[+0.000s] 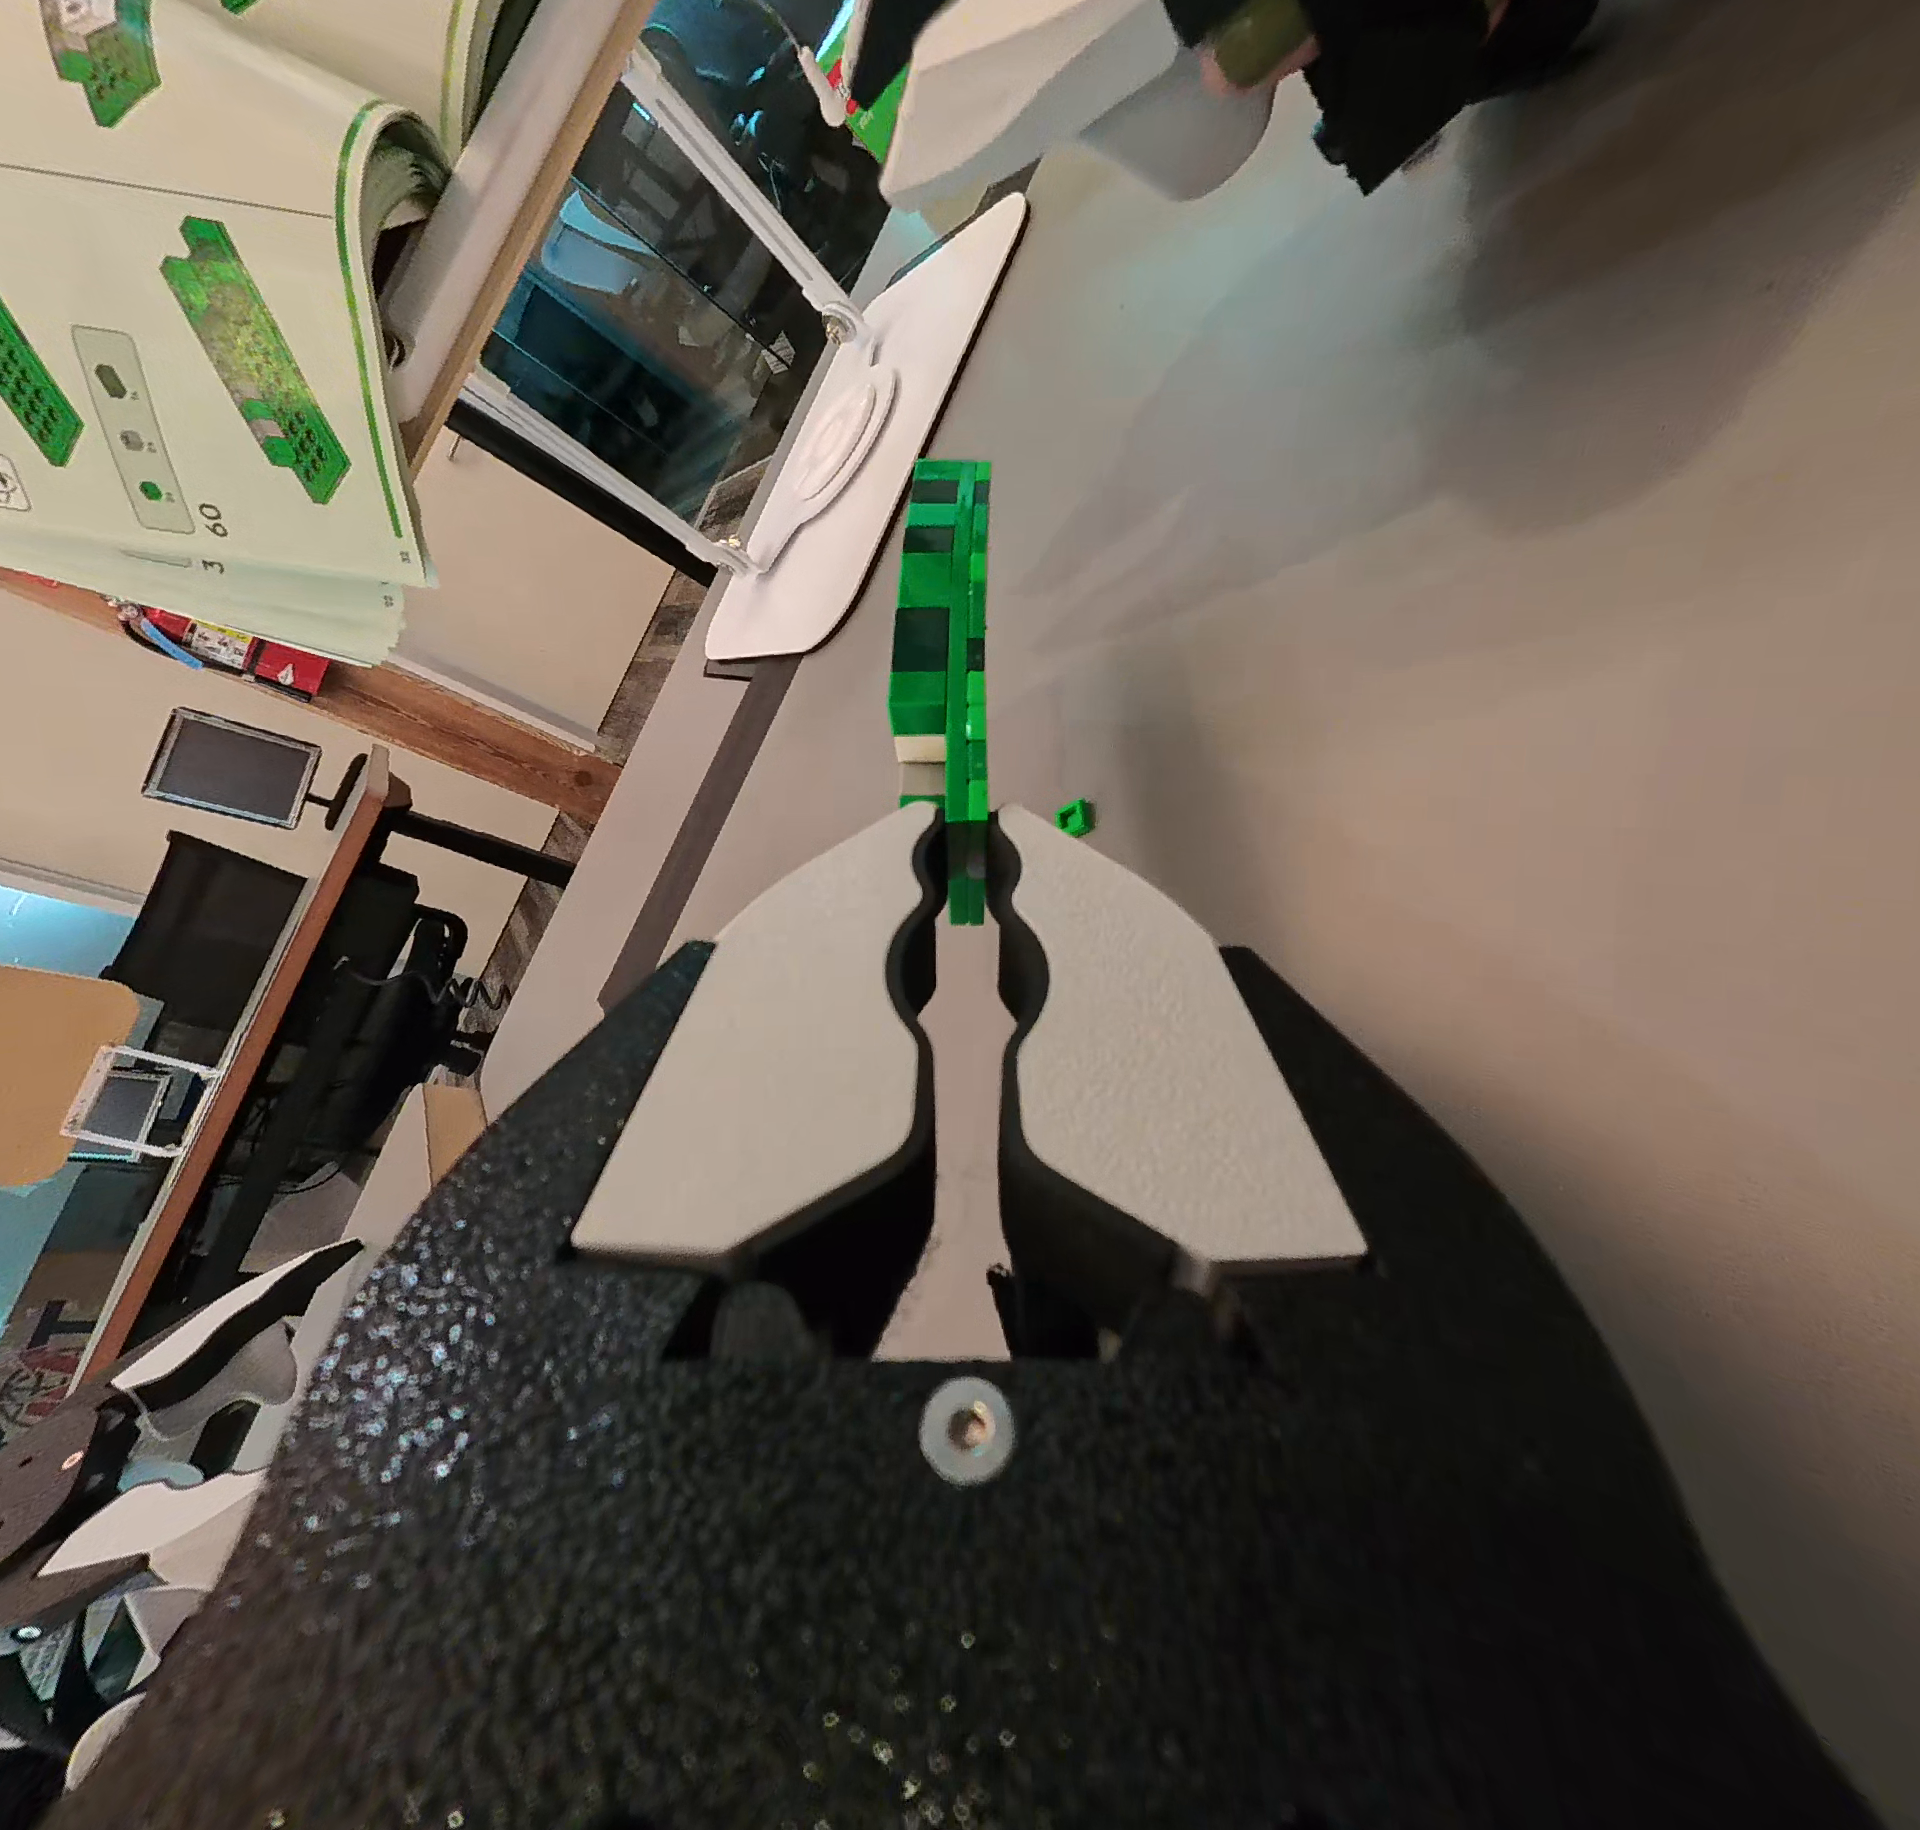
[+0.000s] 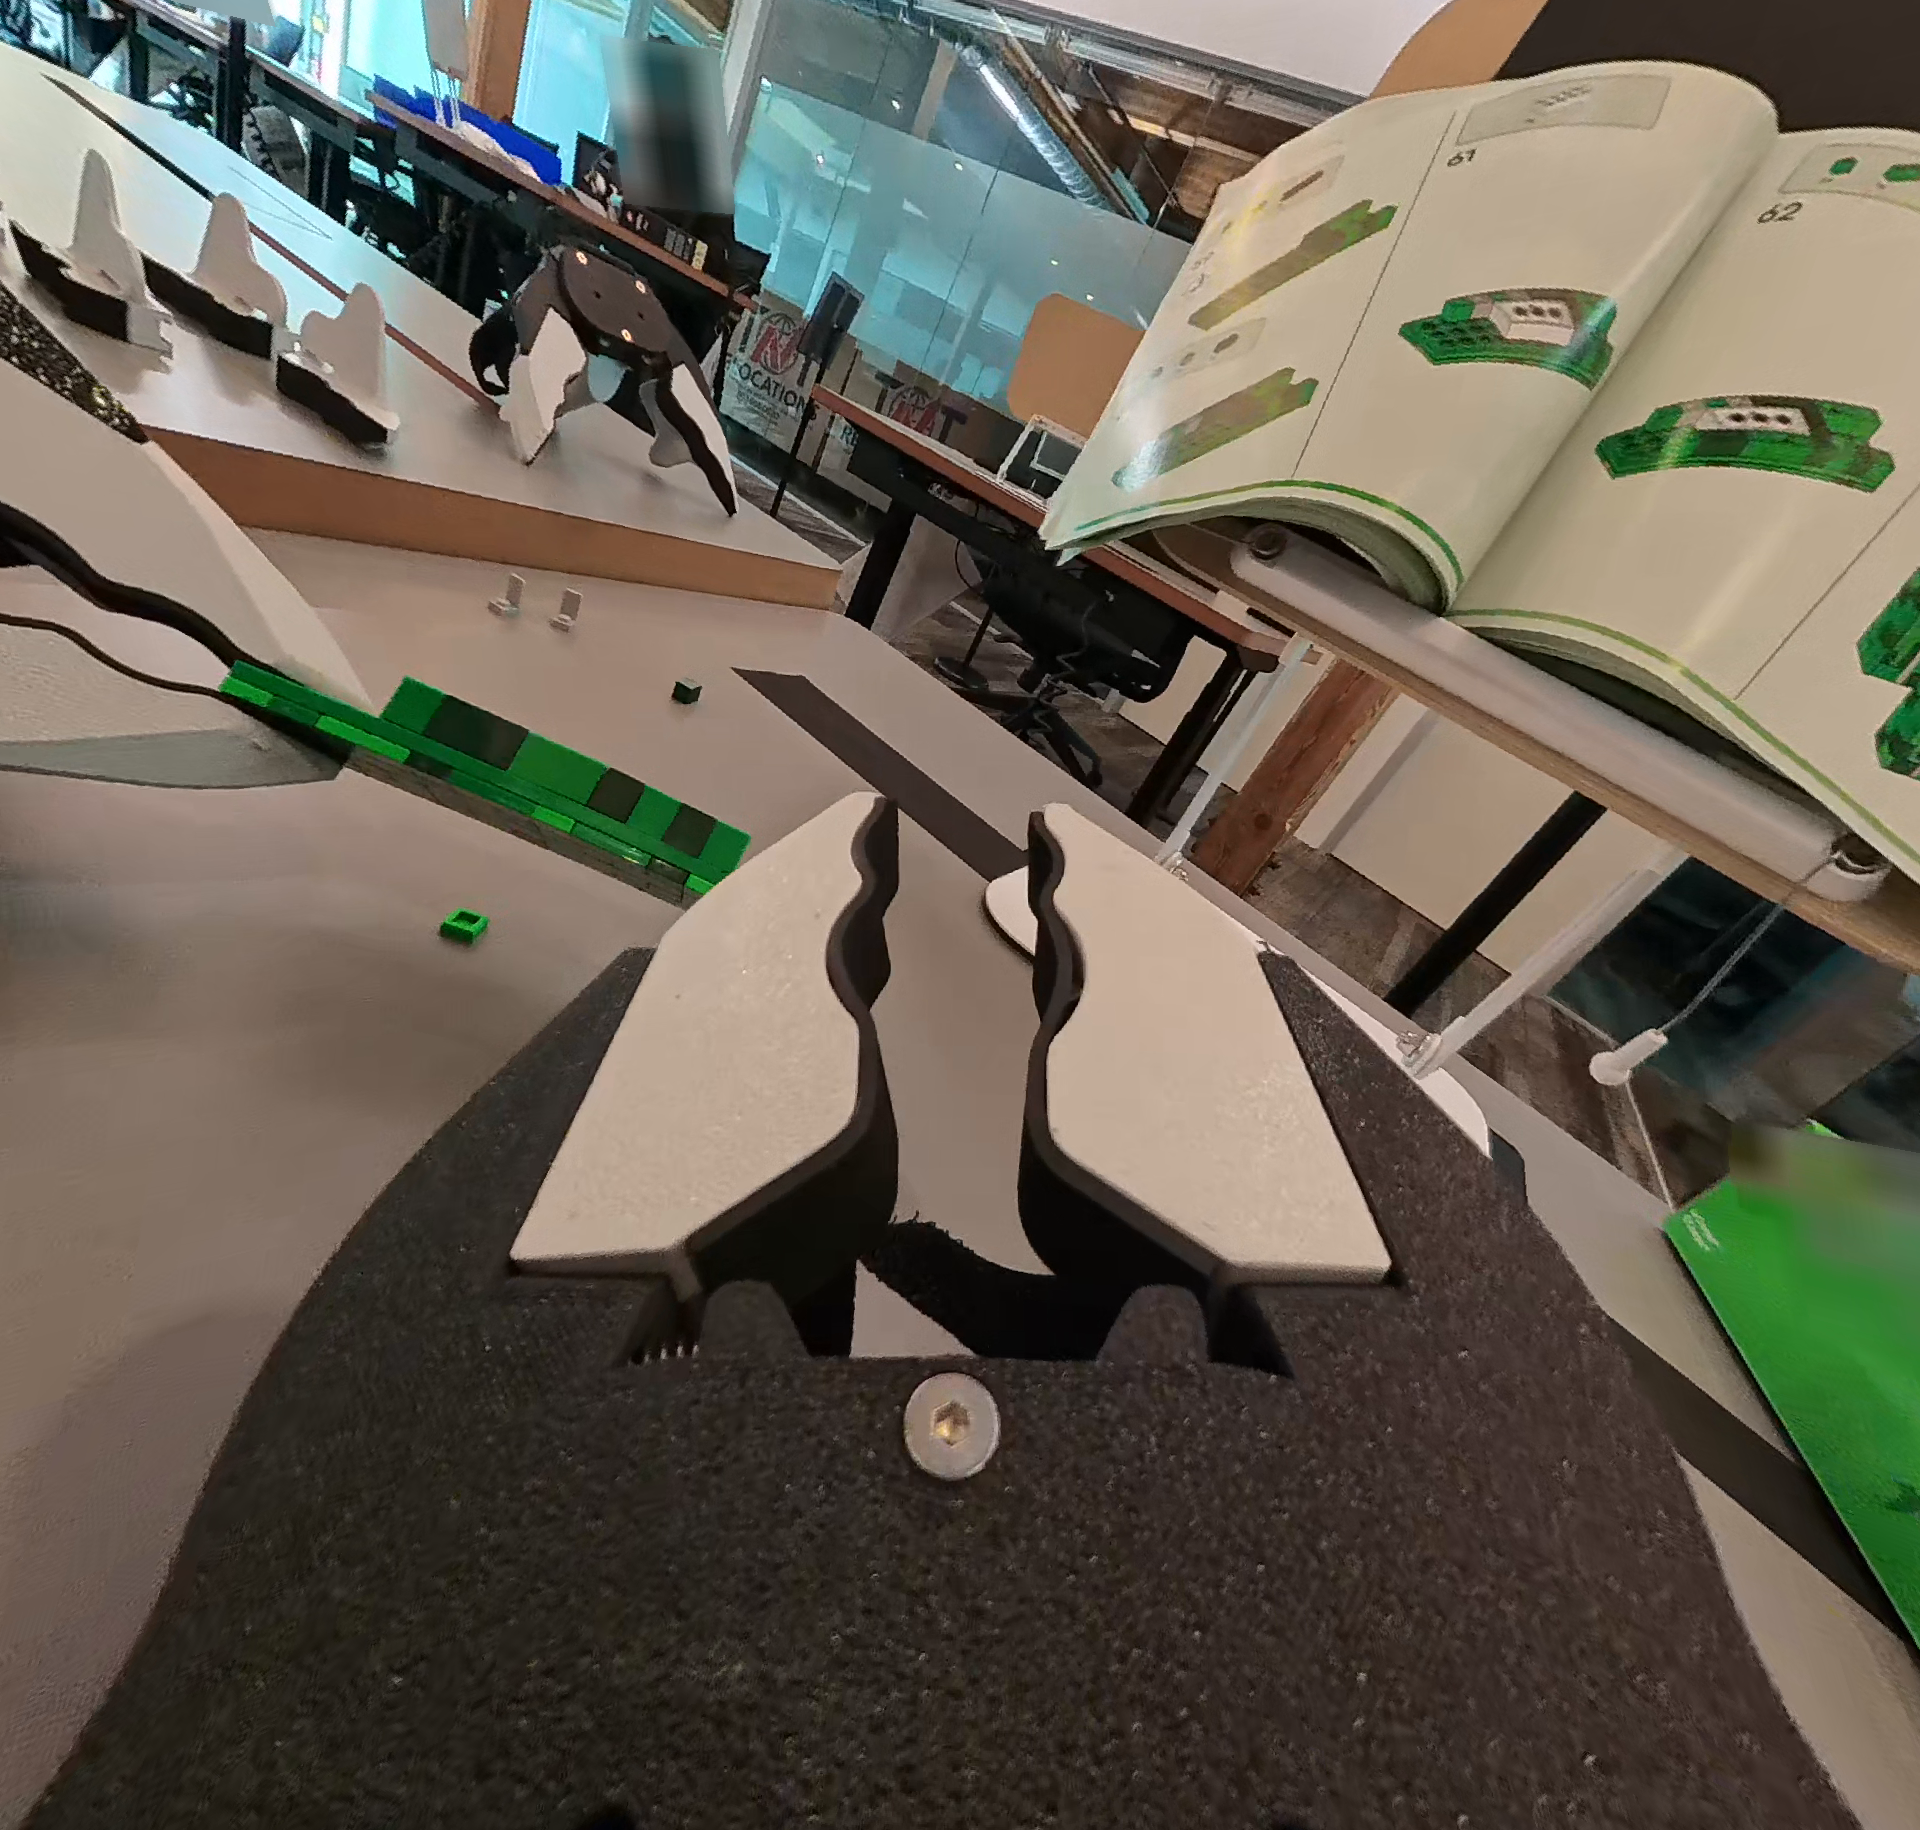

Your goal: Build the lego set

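Observation:
A long green lego assembly with dark green patches and a pale section lies on the grey table. My left gripper is shut on its near end, pinching the thin bright green plates. The assembly also shows in the right wrist view, with the left gripper on its far left end. My right gripper is open and empty, hovering just right of the assembly's free end. A small loose bright green piece lies on the table beside the assembly; it also shows in the left wrist view.
An open instruction booklet rests on a raised stand with a white base plate. A small dark green piece and two small grey pieces lie farther back. A green box sits at the right. Spare grippers stand on a neighbouring table. Tip to tip, the grippers are about 12 centimeters apart. From my left tips it is roughly 5 centimeters to the small loose bright green piece; from my right, 12 centimeters. It is also in sight in the left wrist view.

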{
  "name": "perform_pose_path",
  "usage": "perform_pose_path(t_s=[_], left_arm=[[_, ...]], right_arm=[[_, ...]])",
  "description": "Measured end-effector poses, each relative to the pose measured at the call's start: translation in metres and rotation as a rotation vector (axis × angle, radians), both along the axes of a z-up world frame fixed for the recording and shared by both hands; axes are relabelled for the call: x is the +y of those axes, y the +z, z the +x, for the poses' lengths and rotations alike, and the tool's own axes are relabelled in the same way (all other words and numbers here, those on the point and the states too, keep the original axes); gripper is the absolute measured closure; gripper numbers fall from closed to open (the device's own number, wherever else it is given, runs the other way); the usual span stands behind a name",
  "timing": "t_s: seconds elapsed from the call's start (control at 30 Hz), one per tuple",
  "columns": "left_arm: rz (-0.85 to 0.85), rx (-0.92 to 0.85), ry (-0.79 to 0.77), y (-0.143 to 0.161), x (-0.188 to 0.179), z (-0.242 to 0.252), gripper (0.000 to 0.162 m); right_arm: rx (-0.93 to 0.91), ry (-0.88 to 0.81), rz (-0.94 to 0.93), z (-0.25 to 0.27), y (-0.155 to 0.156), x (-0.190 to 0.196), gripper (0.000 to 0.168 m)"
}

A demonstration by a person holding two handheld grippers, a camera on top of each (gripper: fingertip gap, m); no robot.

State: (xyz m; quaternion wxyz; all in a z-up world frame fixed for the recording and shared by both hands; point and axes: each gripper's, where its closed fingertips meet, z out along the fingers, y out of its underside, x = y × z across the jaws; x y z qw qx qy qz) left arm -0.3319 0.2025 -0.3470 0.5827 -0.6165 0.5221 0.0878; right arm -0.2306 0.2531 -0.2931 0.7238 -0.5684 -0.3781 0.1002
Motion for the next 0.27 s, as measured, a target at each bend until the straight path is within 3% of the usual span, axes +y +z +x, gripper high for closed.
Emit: perform_pose_path(t_s=[0.13, 0.27], left_arm=[[0.03, 0.066, -0.045, -0.003, -0.005, 0.005, 0.156], [0.124, 0.256, -0.134, -0.011, -0.017, 0.022, 0.156]], right_arm=[[-0.002, -0.027, 0.026, 0.005, 0.004, 0.001, 0.145], [0.014, -0.086, 0.035, 0.03, 0.019, -0.005, 0.146]])
